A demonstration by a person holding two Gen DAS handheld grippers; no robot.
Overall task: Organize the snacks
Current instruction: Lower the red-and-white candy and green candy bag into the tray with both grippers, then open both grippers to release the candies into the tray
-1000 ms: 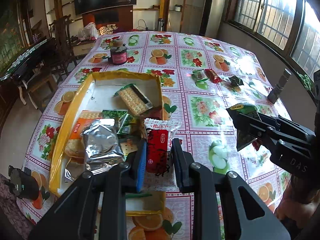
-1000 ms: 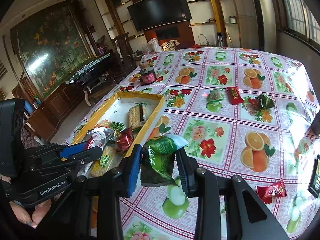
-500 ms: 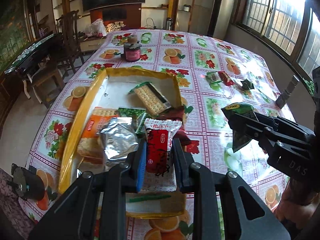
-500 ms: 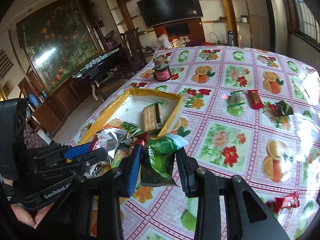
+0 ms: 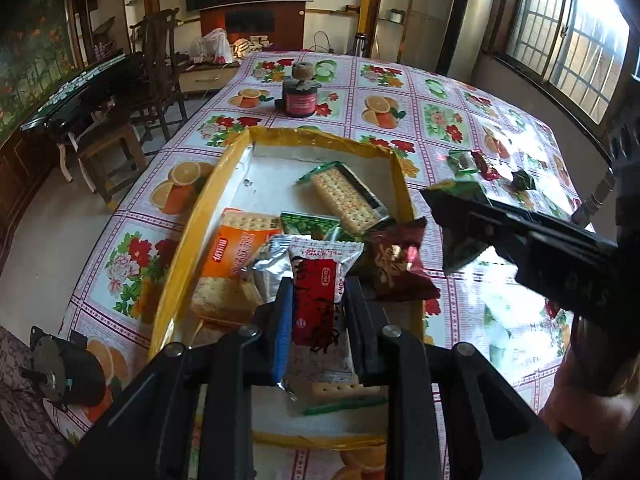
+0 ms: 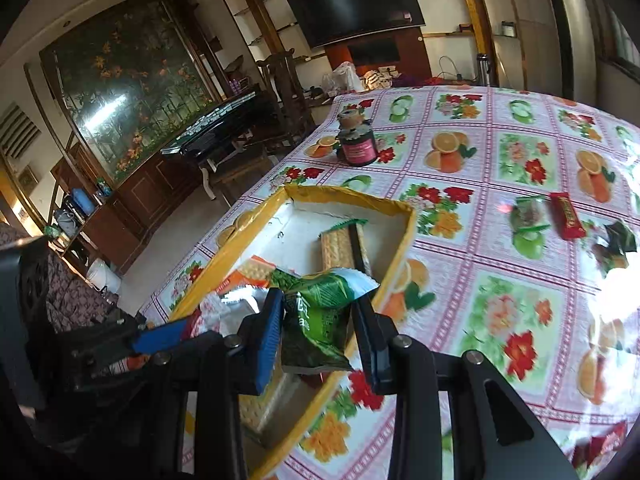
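Both grippers now closer over the yellow tray (image 5: 200, 216), pkts carried along.
Left gripper (image 5: 318, 300) pinches red-white packet (image 5: 316, 300), right gripper (image 6: 316, 328) pinches green packet (image 6: 316, 320) at tray's rim; let go low, w/ each fully inside.

My left fingers (image 5: 282, 332), matt black plastic with one blue pad, are pinching a glossy, crinkled white-and-red plastic wrapper (image 5: 318, 300); my right fingers (image 6: 269, 332) are squeezing a shiny green film packet (image 6: 320, 320). The desk (image 6: 500, 320) is wearing a smooth, glossy oilcloth that is glaring in the sun. The tray (image 5: 192, 236) is looking like white card edged in shiny yellow tape. A silver foil pack (image 5: 266, 268) in it is gleaming, creased and metallic
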